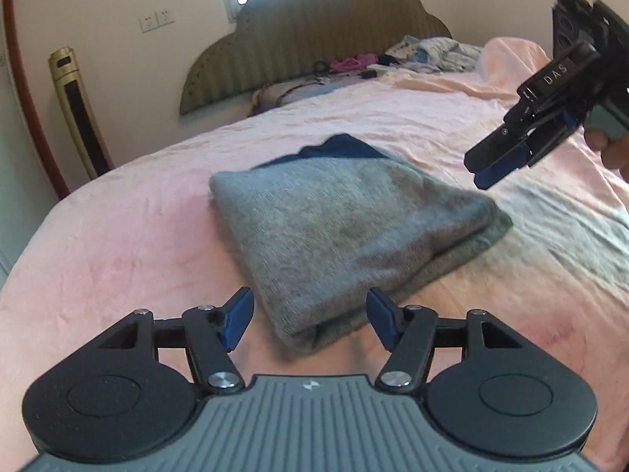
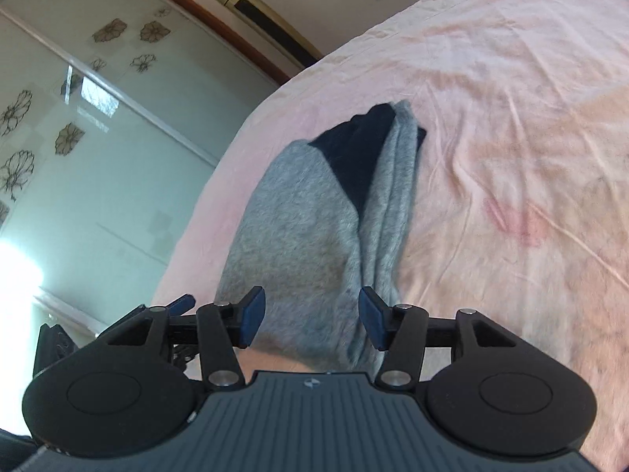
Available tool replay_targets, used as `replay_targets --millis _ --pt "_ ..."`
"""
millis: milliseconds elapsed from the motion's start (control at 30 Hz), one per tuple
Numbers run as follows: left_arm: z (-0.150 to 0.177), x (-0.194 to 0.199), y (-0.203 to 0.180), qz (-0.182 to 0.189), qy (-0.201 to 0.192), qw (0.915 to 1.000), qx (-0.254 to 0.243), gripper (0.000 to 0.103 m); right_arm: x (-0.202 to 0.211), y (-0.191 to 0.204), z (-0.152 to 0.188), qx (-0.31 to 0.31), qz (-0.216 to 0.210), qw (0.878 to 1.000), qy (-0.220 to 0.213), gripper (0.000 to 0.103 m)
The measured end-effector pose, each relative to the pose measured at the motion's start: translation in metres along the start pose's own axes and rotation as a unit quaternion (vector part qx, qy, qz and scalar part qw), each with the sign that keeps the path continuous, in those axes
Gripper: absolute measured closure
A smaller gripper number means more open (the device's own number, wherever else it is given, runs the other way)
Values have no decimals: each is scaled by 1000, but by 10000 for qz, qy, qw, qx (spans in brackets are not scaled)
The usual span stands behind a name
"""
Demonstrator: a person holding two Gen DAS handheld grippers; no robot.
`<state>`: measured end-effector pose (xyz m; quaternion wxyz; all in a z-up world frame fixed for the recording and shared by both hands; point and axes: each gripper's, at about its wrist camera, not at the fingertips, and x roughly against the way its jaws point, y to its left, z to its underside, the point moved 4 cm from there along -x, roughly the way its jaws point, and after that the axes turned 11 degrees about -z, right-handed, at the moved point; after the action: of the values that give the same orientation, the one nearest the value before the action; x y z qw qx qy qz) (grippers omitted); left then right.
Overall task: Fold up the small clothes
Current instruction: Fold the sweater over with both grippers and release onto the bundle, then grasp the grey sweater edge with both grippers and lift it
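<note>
A grey knit garment [image 1: 346,228] with a dark blue part at its far end lies folded into a thick stack on the pink bedsheet [image 1: 118,244]. My left gripper [image 1: 310,320] is open and empty, just in front of the stack's near corner. My right gripper [image 1: 493,167] hovers above the bed to the right of the garment. In the right wrist view the right gripper [image 2: 312,320] is open and empty above the garment [image 2: 306,236], whose dark blue part [image 2: 361,149] shows at the far end.
The bed's green headboard [image 1: 314,39] stands at the back, with loose clothes [image 1: 428,53] and cables piled near it. A gold tower fan [image 1: 76,110] stands left of the bed. A glass sliding door with flower prints [image 2: 78,137] is beside the bed.
</note>
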<state>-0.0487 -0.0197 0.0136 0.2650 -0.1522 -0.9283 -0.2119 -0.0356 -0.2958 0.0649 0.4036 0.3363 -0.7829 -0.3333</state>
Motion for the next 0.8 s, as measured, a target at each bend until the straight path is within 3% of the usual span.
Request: replay_targets --millis 67,233,400,533,600,633,667,700,733,800 --pt "0 -10 -4 -66 126 9999 -14 40 -8 7 7 220 269 9990 271 63" --pt "2 -25 0 -296 234 9993 79 40 -29 2 16 364 737 9946 632 68" --pt "4 -16 3 -381 99 9992 111 40 -21 7 13 411 769 9952 449 68" --pt "2 -20 3 -376 126 9988 293 40 -23 0 16 365 878 9940 537 63" --pt "-1 -21 0 -344 66 9990 295 47 -31 -1 19 342 806 9943 611 63" --pt "-2 -23 -2 -321 75 9990 298 60 -34 -1 20 355 802 9940 650 63" --pt "-2 -27 -2 -329 126 9989 317 83 -37 -1 21 358 808 9938 671 65" --pt "-1 -31 0 -399 198 9983 375 91 -40 -1 21 361 777 9940 674 72" --pt "-1 -31 5 -434 261 9975 497 92 -41 -1 21 384 728 9942 690 88" --pt "3 -27 17 -380 353 9962 705 94 -38 6 20 547 685 9940 648 88"
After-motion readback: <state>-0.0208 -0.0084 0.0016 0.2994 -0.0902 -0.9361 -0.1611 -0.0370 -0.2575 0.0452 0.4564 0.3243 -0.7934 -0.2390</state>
